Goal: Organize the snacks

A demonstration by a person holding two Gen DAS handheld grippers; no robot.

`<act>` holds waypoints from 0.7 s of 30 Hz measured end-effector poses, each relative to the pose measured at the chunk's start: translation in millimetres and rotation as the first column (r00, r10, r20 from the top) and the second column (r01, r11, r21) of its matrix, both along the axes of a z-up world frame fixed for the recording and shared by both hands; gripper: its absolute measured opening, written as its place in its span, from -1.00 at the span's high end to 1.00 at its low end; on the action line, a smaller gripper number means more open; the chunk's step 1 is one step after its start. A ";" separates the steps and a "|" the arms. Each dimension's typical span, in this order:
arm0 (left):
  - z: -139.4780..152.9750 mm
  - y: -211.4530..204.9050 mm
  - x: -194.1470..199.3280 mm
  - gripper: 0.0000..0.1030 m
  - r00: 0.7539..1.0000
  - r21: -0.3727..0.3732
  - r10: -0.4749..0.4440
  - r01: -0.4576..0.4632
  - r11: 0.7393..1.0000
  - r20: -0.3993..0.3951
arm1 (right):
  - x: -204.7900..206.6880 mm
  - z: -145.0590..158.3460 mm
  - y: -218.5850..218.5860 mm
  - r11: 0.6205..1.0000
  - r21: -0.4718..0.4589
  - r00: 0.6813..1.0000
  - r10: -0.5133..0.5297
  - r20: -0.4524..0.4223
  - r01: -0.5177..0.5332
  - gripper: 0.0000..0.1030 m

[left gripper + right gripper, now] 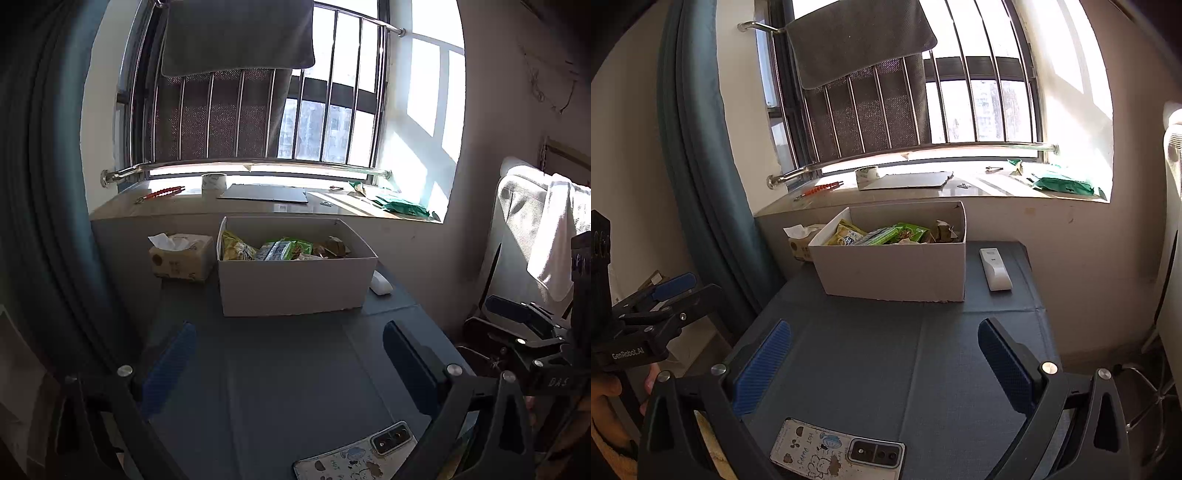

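Observation:
A white cardboard box point(295, 282) point(894, 271) stands on the dark grey table point(295, 369) point(886, 362), at its far side under the window. Several snack packets lie inside it, among them a yellow packet point(236, 247) point(846, 232) and a green packet point(284, 249) point(908, 232). My left gripper point(290, 358) hovers open over the near half of the table, well short of the box, with nothing between its blue pads. My right gripper point(884, 362) is likewise open and empty above the table. Each gripper shows at the edge of the other's view.
A tissue box point(181, 258) point(801, 240) sits left of the box, a white remote point(380, 282) point(995, 269) to its right. A phone point(354, 454) point(838, 452) in a patterned case lies at the near edge. The windowsill holds tape point(213, 182), a board and green bags point(1063, 182).

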State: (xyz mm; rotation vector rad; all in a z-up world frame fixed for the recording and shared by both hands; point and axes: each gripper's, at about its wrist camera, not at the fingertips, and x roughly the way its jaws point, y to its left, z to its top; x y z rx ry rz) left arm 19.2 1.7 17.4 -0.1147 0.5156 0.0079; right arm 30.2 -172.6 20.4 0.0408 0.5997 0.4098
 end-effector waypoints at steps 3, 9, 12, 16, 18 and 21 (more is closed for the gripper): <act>-0.3 -0.1 0.3 -1.00 1.000 -0.002 0.001 -0.001 1.000 -0.004 | -0.3 -0.1 0.1 1.000 0.000 1.000 0.002 -0.001 -0.002 -1.00; -0.7 1.1 1.1 -1.00 1.000 -0.002 0.003 -0.003 1.000 -0.007 | 0.1 -0.6 1.6 1.000 -0.001 1.000 0.008 -0.001 -0.008 -1.00; -1.3 1.3 1.3 -1.00 1.000 -0.004 0.003 -0.003 1.000 -0.009 | 0.1 -0.9 2.2 1.000 0.000 1.000 0.010 -0.002 -0.010 -1.00; -2.1 1.5 2.0 -1.00 1.000 -0.005 0.006 -0.006 1.000 -0.014 | 0.0 -1.8 2.7 1.000 0.000 1.000 0.011 -0.003 -0.011 -1.00; -2.3 1.5 1.8 -1.00 1.000 -0.005 0.005 -0.005 1.000 -0.014 | 0.1 -1.9 2.5 1.000 0.001 1.000 0.012 -0.003 -0.012 -1.00; -3.0 1.4 1.0 -1.00 1.000 -0.003 0.006 -0.006 1.000 -0.013 | -0.1 -2.3 2.0 1.000 0.001 1.000 0.014 -0.005 -0.014 -1.00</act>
